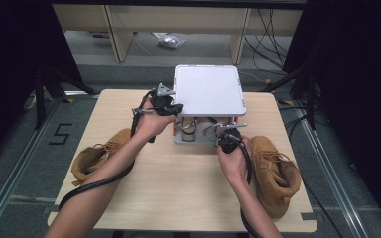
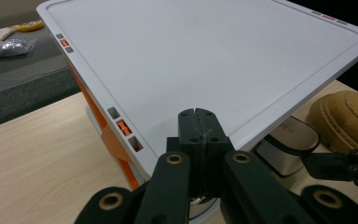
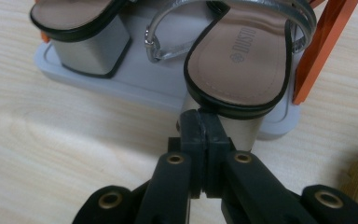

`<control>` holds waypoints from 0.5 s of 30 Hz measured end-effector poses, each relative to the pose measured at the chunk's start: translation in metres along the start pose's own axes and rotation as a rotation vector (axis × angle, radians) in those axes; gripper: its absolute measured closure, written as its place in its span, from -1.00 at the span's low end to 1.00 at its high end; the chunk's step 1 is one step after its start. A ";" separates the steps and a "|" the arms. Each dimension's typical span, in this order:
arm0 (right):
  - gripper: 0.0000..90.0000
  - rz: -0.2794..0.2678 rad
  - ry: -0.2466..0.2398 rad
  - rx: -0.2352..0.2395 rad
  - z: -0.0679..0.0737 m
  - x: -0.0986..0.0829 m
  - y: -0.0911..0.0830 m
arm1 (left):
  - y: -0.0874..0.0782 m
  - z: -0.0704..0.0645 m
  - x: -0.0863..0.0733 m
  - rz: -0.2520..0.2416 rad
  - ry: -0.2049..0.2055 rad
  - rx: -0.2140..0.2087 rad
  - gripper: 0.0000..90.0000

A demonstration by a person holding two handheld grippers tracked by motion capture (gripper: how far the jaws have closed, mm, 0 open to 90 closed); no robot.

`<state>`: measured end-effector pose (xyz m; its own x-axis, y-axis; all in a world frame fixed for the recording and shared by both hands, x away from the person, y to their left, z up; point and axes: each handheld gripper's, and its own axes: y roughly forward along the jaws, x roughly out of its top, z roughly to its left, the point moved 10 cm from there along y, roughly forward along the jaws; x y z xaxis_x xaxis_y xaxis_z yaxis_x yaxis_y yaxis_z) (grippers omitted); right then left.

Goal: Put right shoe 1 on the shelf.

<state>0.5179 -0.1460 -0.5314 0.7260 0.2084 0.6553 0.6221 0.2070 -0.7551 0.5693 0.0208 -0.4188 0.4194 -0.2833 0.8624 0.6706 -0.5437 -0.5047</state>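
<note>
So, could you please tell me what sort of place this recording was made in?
Probably a lab or test room set up for recording, not a home: a lone wooden table on grey carpet marked with a taped 5, loose cables on the floor, and dark curtains at both sides.

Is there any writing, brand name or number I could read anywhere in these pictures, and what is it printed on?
"DUSTO", with a small emblem before it too small to make out: printed on the tan insole of the silver-strapped block-heel sandal standing on the lower shelf of the white and orange two-tier shoe rack.
"5": marked in black on the grey floor left of the light wooden table.
</note>
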 end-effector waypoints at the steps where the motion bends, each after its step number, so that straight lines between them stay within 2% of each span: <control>1: 1.00 0.008 0.014 -0.009 0.000 -0.001 0.000 | 0.000 0.000 0.000 -0.004 -0.006 0.000 0.99; 2: 1.00 0.011 0.019 -0.006 -0.001 -0.001 0.002 | 0.000 0.000 0.000 -0.006 -0.008 0.000 0.99; 3: 1.00 -0.008 -0.014 -0.007 -0.004 0.001 0.007 | 0.000 0.000 0.000 -0.006 -0.008 0.000 0.99; 5: 1.00 -0.010 0.003 -0.012 -0.005 0.001 0.008 | 0.000 0.000 0.000 0.001 -0.001 0.004 0.99; 9: 1.00 -0.022 -0.005 -0.027 -0.010 0.004 0.013 | 0.000 0.000 0.000 0.002 0.000 0.004 0.99; 13: 1.00 -0.028 -0.002 -0.020 -0.009 0.007 0.015 | 0.000 0.000 0.000 0.002 0.000 0.005 0.99; 14: 1.00 -0.027 0.013 -0.026 -0.008 0.007 0.015 | 0.000 0.000 0.000 0.002 0.001 0.005 0.99; 15: 1.00 -0.030 -0.004 -0.028 -0.009 0.008 0.016 | 0.000 0.000 0.000 -0.002 -0.001 0.001 0.99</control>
<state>0.5363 -0.1497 -0.5386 0.7056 0.2067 0.6778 0.6516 0.1868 -0.7352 0.5693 0.0204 -0.4187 0.4187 -0.2814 0.8634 0.6722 -0.5432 -0.5030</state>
